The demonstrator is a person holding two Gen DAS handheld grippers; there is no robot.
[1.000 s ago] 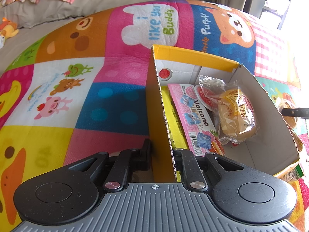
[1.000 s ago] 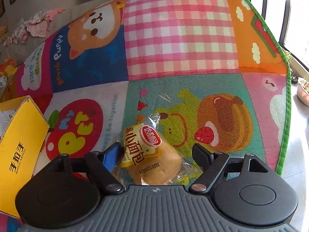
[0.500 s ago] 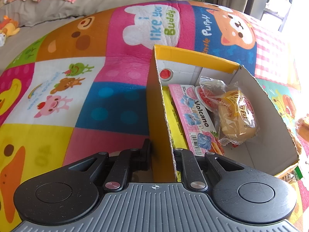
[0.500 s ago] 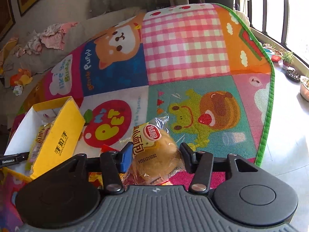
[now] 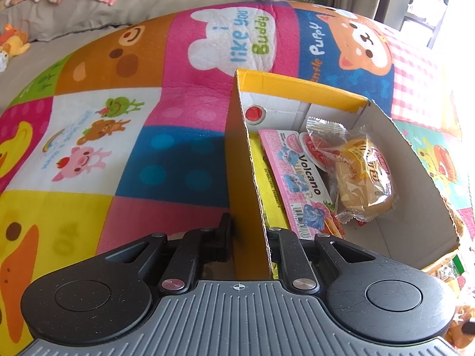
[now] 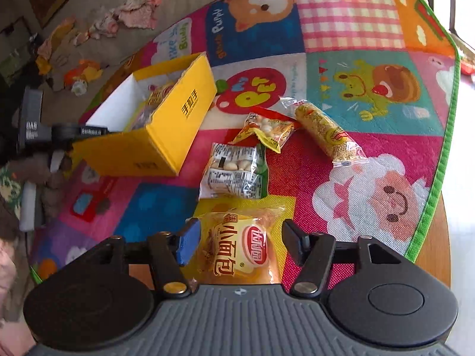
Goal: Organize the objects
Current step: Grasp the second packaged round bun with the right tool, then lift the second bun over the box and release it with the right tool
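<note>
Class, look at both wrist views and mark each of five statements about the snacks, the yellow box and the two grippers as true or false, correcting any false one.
1. The left gripper is clamped on a wall of the yellow box. True.
2. The yellow box is empty. False: it holds a pink Volcano pack and a wrapped bun.
3. A bread packet sits between the fingers of the right gripper. True.
4. The long yellow roll snack lies inside the box. False: it lies on the play mat.
5. Loose snack packets lie on the mat beside the box. True.
</note>
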